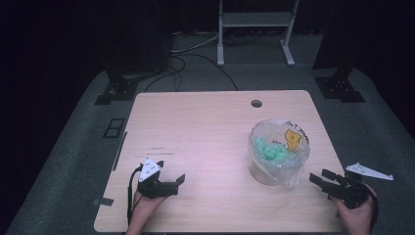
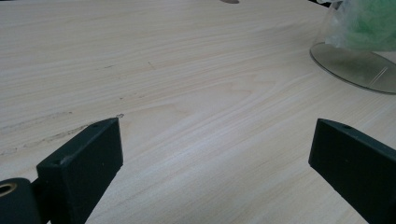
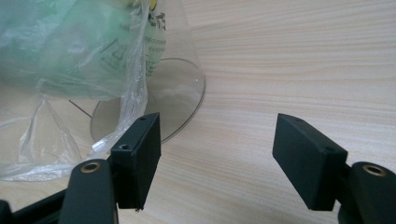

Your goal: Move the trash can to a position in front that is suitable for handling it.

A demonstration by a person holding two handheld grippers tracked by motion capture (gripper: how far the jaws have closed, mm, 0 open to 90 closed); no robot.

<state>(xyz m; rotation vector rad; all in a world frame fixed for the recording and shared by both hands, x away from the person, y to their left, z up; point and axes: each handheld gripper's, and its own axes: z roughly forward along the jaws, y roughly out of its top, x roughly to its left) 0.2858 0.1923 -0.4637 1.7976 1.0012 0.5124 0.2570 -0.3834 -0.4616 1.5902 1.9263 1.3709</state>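
Container (image 1: 274, 161): a clear tub lined with a plastic bag (image 1: 286, 147), stood on the right half of the table (image 1: 205, 127).
Right gripper (image 1: 327, 180): jaws spread wide, nothing held; the bag is found just beside its left jaw.
Left gripper (image 1: 172, 183): jaws apart, empty, well apart from the tub.
Nearer hand: the right is judged nearer.

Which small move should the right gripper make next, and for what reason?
Probably a short advance toward the plastic bag that lines the clear container. The right gripper is open and holds nothing, and its fingers already point at the loose bag edge hanging beside the container's base. The left gripper rests open, far off on the table.
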